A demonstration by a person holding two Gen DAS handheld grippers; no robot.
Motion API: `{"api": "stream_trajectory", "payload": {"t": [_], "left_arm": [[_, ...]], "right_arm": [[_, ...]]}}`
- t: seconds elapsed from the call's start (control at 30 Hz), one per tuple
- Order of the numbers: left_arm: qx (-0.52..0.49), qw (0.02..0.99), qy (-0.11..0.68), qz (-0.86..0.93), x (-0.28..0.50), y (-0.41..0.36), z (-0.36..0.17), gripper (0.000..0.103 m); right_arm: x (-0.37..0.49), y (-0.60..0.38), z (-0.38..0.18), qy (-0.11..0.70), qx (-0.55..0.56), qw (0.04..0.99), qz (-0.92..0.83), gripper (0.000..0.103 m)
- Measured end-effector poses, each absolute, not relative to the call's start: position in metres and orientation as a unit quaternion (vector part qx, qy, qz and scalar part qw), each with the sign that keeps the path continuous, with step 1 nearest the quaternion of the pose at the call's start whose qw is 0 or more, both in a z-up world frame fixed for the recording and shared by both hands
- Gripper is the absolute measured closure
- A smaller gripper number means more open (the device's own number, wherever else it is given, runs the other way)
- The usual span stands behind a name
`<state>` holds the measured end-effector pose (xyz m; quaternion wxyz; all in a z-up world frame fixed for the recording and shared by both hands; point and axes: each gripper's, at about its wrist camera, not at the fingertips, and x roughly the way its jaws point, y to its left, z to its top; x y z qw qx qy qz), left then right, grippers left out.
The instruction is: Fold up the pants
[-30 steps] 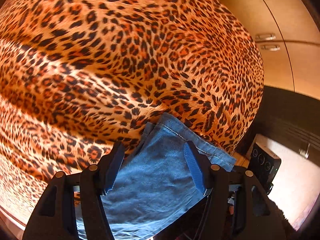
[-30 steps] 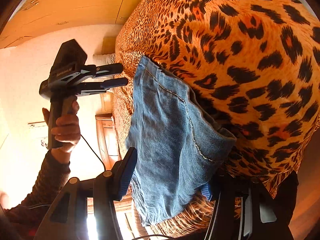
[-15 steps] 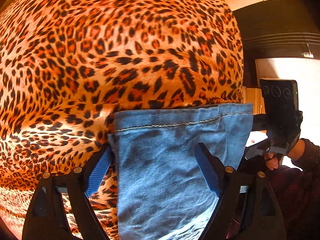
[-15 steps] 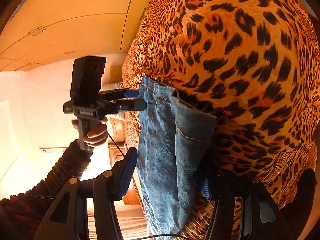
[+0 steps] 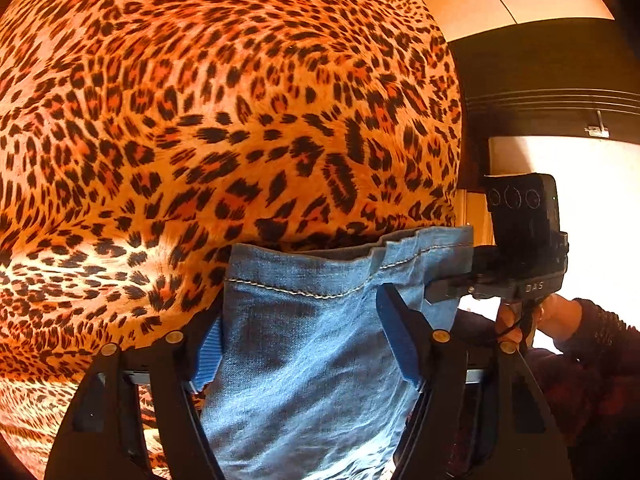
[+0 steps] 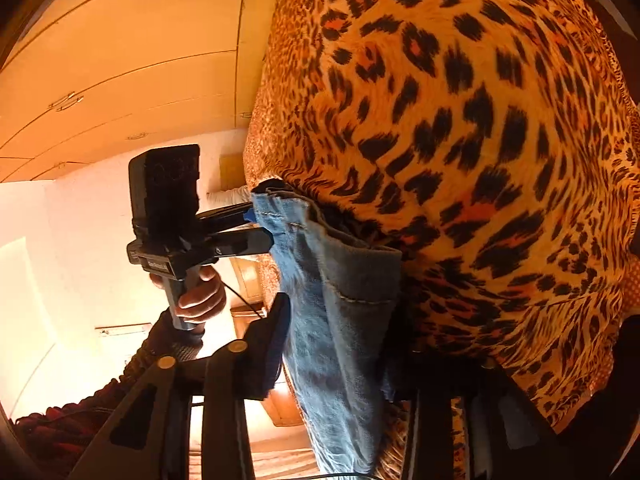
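At the near edge of the leopard bedspread [image 5: 240, 128], the pants [image 5: 312, 344] hem has turned square to us. Our left gripper [image 5: 304, 344] and right gripper [image 6: 340, 344] are closing on its corners, ready to lift and fold.

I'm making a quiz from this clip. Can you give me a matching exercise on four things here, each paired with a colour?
Things:
1. pants
2. bedspread
3. cupboard doors
4. sleeve

Colours:
A. leopard print, orange and black
B. dark red
C. faded blue denim
D. plain tan

Pairs: 1-C, 2-A, 3-D, 4-B
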<state>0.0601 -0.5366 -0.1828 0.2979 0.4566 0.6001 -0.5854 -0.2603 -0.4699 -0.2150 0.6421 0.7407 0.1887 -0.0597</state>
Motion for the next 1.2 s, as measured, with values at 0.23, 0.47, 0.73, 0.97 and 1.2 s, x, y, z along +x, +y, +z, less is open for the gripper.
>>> {"api": "stream_trajectory", "payload": {"t": [0.23, 0.47, 0.73, 0.97, 1.2], "left_arm": [[0.427, 0.33, 0.612, -0.578, 0.065, -0.516, -0.181, 0.085], [0.362, 0.37, 0.615, -0.595, 0.079, -0.481, -0.135, 0.085], [0.312, 0.424, 0.605, -0.597, 0.144, -0.416, -0.062, 0.085], [0.264, 0.48, 0.625, -0.556, 0.163, -0.338, -0.059, 0.085], [0.204, 0.531, 0.68, -0.462, 0.172, -0.243, -0.095, 0.081]], "right_arm": [[-0.254, -0.472, -0.206, 0.201, 0.722, 0.658, -0.073, 0.095], [-0.243, -0.471, -0.171, 0.22, 0.677, 0.7, -0.053, 0.095], [-0.206, -0.446, -0.102, 0.258, 0.587, 0.767, 0.0, 0.095], [-0.163, -0.384, -0.06, 0.349, 0.462, 0.812, 0.075, 0.094], [-0.118, -0.291, -0.078, 0.481, 0.337, 0.792, 0.166, 0.087]]}}
